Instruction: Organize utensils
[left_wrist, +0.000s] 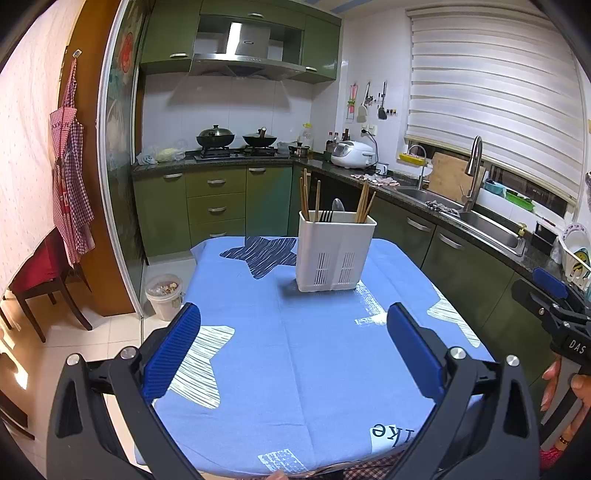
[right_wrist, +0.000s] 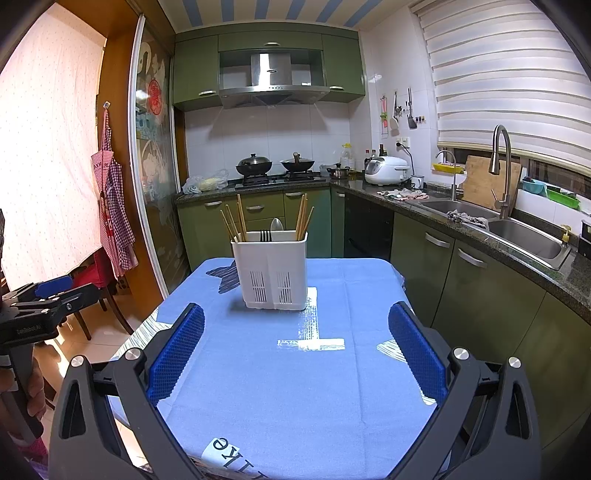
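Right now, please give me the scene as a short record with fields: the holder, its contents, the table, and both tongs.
holder: white utensil holder, upright on the table, towards its far end
contents: wooden chopsticks at both ends, a black fork and a spoon in the middle
table: blue tablecloth with star prints, no loose utensils visible
left tongs: open, holding nothing
right tongs: open, holding nothing

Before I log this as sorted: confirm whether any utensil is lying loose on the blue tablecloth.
No: the chopsticks, fork and spoon all stand in the white holder; the tablecloth is bare.
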